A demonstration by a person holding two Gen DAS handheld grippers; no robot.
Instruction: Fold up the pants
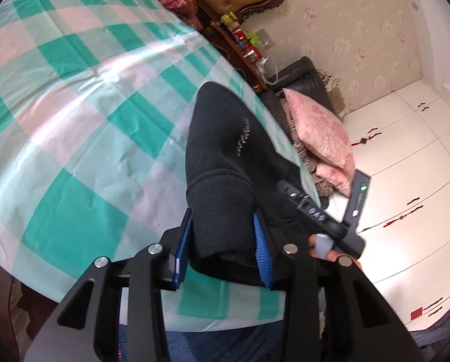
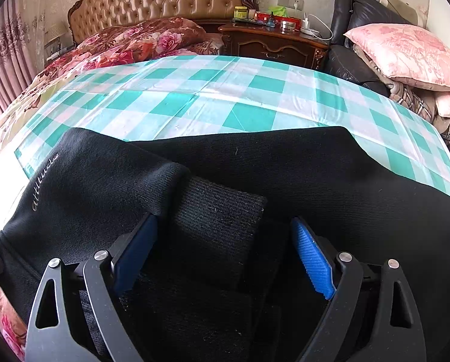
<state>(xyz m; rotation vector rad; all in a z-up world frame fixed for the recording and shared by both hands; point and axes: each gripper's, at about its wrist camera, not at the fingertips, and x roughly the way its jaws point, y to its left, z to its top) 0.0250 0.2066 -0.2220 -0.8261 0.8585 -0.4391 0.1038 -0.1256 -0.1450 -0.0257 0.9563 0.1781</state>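
Left gripper [image 1: 221,247] is clamped on a ribbed cuff of the black pants [image 1: 221,150], whose leg runs ahead of it over the checked sheet [image 1: 74,114]. From the right wrist, the right gripper [image 2: 225,253] stands wide, a cuff loose between its jaws, pants spread ahead. Folding looks only begun; most remains.

Pants [image 2: 285,175] lie on the sheet [image 2: 194,96]; nightstand [image 2: 273,42] behind.
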